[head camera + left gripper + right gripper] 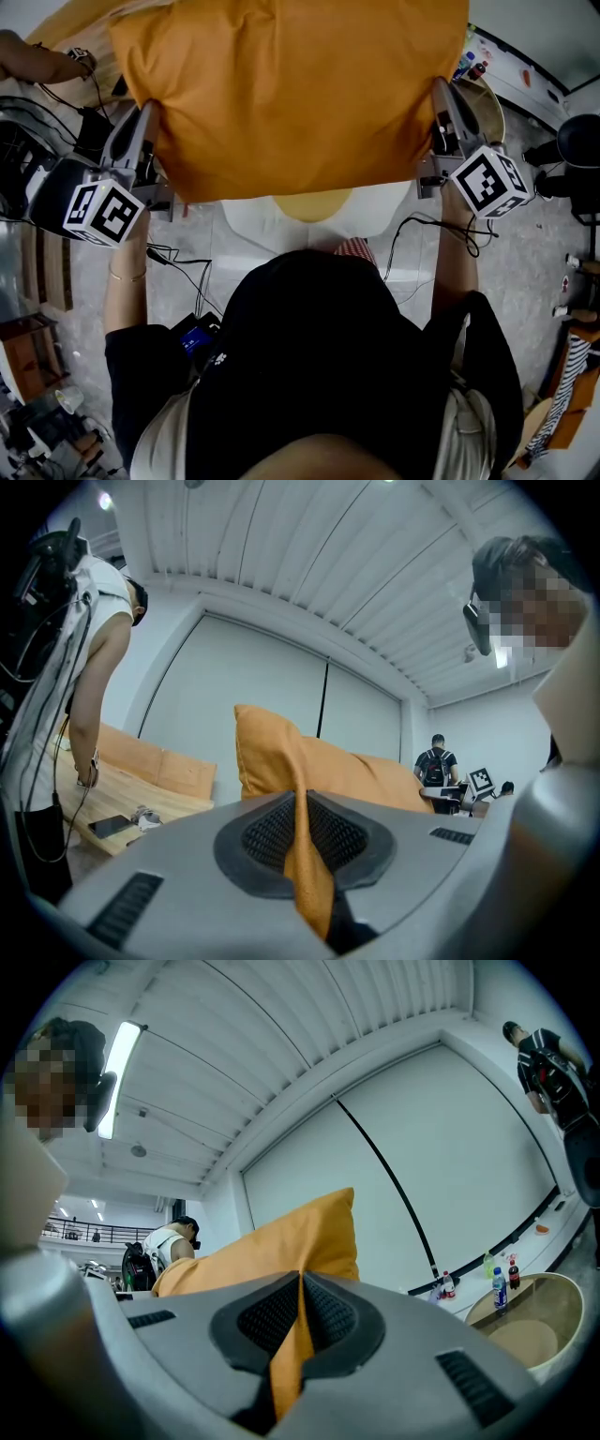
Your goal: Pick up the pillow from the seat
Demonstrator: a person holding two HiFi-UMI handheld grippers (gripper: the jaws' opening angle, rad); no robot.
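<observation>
The person is holding the orange pillow [291, 94] in the air, above the white seat [246, 223]. The left gripper [148, 127] is clenching the fabric at the pillow's left edge, and the right gripper [441, 111] is clenching the fabric at its right edge.

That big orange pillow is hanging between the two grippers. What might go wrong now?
Each side is held by only a thin fold of fabric: the left gripper and right gripper pinch the pillow at its edges, so a fold might slip from the fingers and that side would drop. The pillow also hides much of what lies ahead in the head view, so it might brush the bottles nearby.
</observation>
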